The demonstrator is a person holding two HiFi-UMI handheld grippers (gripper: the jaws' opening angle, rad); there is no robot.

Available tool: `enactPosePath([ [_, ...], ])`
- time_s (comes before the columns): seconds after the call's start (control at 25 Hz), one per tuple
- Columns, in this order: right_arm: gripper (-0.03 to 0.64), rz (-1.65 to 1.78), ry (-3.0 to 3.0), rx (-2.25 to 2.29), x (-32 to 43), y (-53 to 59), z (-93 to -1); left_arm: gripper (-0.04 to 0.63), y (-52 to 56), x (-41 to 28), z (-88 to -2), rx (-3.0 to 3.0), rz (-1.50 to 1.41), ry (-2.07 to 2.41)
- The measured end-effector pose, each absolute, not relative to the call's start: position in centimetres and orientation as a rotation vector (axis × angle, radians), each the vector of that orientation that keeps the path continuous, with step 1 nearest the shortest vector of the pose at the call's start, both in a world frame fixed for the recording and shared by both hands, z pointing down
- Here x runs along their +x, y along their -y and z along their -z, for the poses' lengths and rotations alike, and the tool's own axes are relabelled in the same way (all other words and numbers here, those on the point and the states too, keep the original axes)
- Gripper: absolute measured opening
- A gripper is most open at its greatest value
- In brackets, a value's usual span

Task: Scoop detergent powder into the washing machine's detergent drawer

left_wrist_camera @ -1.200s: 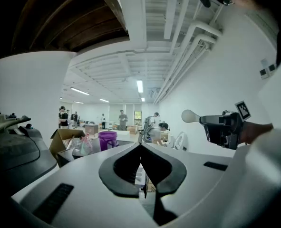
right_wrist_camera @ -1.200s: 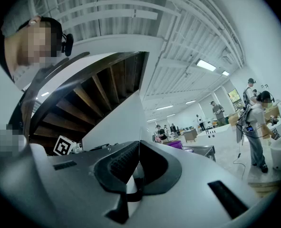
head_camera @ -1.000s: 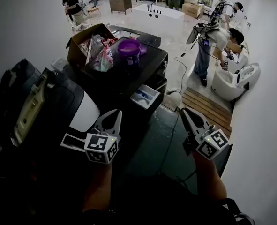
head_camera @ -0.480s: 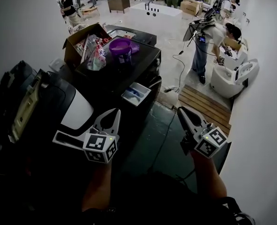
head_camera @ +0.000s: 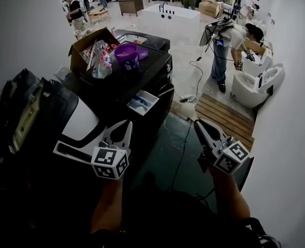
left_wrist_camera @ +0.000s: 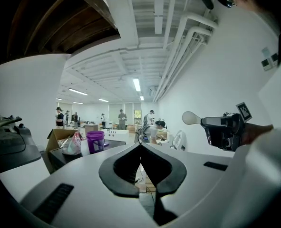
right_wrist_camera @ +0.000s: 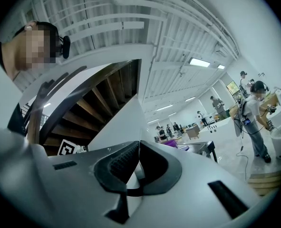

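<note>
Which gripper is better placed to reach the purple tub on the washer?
Probably left: the left gripper sits nearer the washer, in line with its drawer and the purple tub; the right gripper hangs over the floor.

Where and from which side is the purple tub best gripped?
Probably its top rim, from above: the purple tub stands upright on the washing machine, its mouth seemingly open, so the wall gives a thin edge to pinch.
</note>
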State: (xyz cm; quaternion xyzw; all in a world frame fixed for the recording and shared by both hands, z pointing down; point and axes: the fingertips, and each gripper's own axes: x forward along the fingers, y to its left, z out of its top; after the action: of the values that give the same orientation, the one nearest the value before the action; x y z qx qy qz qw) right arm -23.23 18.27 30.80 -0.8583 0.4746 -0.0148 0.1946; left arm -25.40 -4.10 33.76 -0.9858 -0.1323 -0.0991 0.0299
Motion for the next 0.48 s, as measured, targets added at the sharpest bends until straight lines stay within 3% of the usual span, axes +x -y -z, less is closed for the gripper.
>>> enactPosePath([
  [0.48,0.021,0.082,-1.317,-2.426,-20.3,-19.0,-31.5,0.008,3.0,-21.3,-34.7,-3.059,0.306,0.472],
])
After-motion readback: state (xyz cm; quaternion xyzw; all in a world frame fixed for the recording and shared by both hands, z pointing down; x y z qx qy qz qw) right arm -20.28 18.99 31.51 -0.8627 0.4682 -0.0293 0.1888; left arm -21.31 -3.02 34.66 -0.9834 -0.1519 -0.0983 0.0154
